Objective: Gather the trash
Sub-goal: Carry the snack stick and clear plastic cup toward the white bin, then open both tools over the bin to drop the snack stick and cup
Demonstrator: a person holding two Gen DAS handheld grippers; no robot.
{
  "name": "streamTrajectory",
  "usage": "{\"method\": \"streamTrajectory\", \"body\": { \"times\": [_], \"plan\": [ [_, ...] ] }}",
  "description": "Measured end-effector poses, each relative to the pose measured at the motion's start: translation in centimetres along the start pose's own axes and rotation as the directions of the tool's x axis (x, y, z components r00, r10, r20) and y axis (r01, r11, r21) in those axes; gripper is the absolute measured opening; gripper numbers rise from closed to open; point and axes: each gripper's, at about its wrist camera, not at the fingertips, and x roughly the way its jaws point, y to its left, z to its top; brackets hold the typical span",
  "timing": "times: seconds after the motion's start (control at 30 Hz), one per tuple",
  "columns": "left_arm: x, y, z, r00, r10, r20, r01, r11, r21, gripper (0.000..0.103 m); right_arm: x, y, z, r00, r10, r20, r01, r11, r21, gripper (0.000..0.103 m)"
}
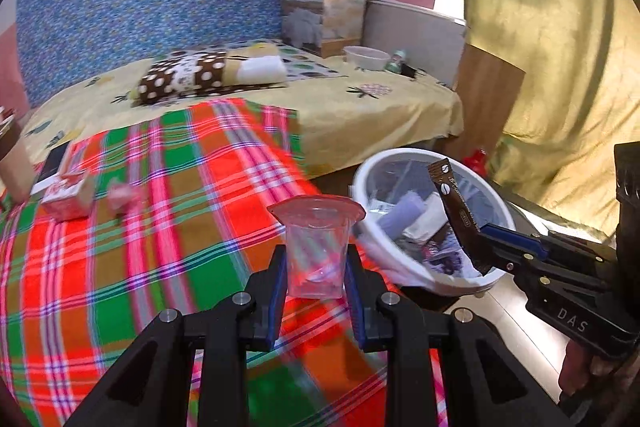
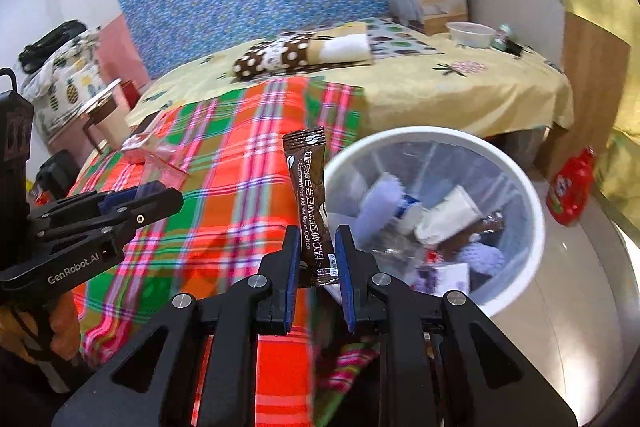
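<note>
Plainly: clear ribbed plastic cup (image 1: 316,251) — glossy brown sachet (image 2: 310,207).

Your left gripper (image 1: 316,281), black with blue pads, points forward and down, its jaws closed partway on a clear plastic cup with a red rim (image 1: 316,247) held upright. Your right gripper (image 2: 318,259), of the same build, tilts down likewise, its jaws narrow and pinching a brown coffee sachet (image 2: 310,203) that stands nearly upright. Your fingers (image 1: 580,371) wrap the right handle, though they look blurred at the frame's edge.
</note>
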Motion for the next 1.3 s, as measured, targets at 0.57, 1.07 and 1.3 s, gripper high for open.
{"method": "streamTrajectory", "body": {
  "times": [0.57, 1.07, 1.3],
  "plan": [
    [6.5, -5.2, 2.0, 0.987, -0.139, -0.083, 0.145, 0.987, 0.072, 0.027, 1.2, -6.2, 0.0, 0.993, -0.100, -0.054, 0.105, 0.990, 0.096, 0.020],
    [10.8, -7.6, 2.8, 0.965, -0.218, -0.144, 0.230, 0.970, 0.079, 0.035, 2.4, -8.3, -0.5, 0.987, -0.112, -0.116, 0.125, 0.985, 0.117, 0.022],
    [10.4, -7.6, 2.7, 0.966, -0.222, -0.133, 0.233, 0.970, 0.072, 0.038, 1.5, -8.3, -0.3, 0.990, -0.112, -0.090, 0.123, 0.984, 0.129, 0.022]
  ]
}}
